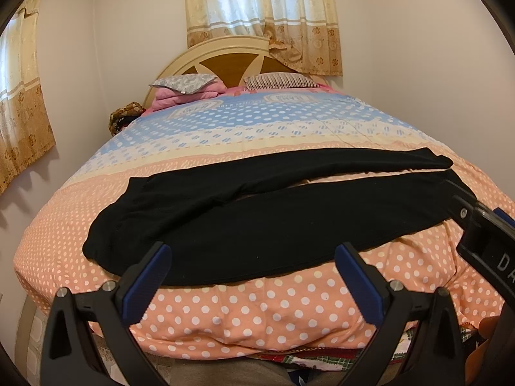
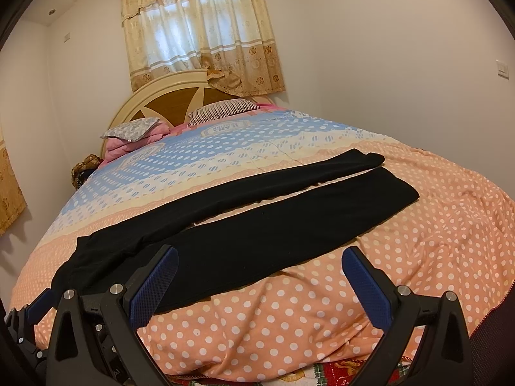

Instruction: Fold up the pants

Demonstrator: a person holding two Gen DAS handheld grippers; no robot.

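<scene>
From the left wrist view, your left gripper hangs at the near edge of the bed with its blue-padded jaws spread wide and nothing between them. The black, soft knit pants lie flat across the peach polka-dot quilt, waistband out toward 9 o'clock and both legs running off toward 3 o'clock, a narrow wedge of quilt showing between them. The near leg's lower edge sits just beyond your fingertips at 12 o'clock. At 3 o'clock the black body of the other tool crosses the frame, close to the cuff end.

From the right wrist view, your right gripper is likewise wide open and empty, poised over the quilt's front edge. The pants stretch from 9 o'clock up to the two cuffs at about 1 o'clock, and the left blue pad overlaps the near leg's hem in the picture, though whether it actually touches the cloth is hard to say from this angle.

Expect this fabric to be light, limp and a bit stretchy; it should drape and sag from any single pinch and drag on the quilt. I would take it at the edges, one jaw set on the near side of the waistband and the other at the near cuff, pinching both layers, then carry the near leg over the far one
</scene>
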